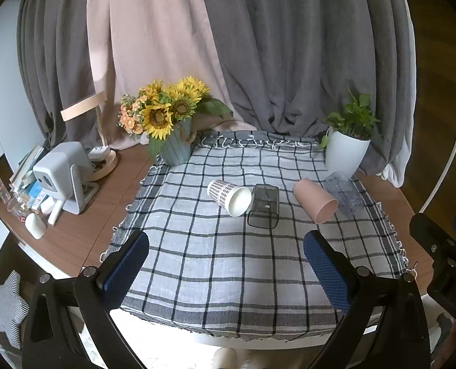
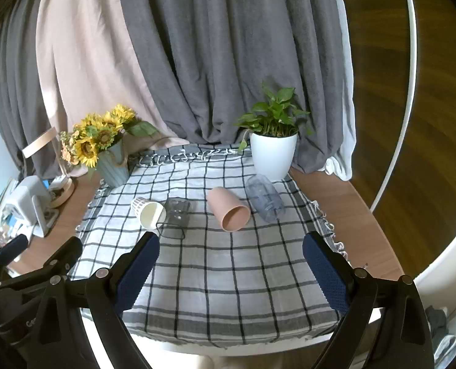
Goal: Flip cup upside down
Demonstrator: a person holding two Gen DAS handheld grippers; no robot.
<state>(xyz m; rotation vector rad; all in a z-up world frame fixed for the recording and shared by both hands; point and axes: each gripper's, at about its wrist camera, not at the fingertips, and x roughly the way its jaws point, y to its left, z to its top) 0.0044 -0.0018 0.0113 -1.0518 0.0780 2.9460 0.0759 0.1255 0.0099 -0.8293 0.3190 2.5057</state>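
Four cups lie on their sides in a row on the checked cloth [image 1: 228, 258], mouths toward me: a checked white paper cup [image 1: 229, 197] [image 2: 148, 212], a dark clear square cup [image 1: 263, 205] [image 2: 175, 216], a pink cup [image 1: 315, 200] [image 2: 229, 209] and a clear bluish cup [image 1: 343, 193] [image 2: 265, 198]. My left gripper [image 1: 226, 253] is open and empty, short of the cups at the near part of the cloth. My right gripper [image 2: 231, 255] is open and empty, also short of them.
A sunflower vase [image 1: 174, 146] stands at the cloth's back left and a white potted plant [image 1: 346, 150] at the back right. A grey device [image 1: 63, 175], a lamp and small items crowd the wooden table's left side. Curtains hang behind.
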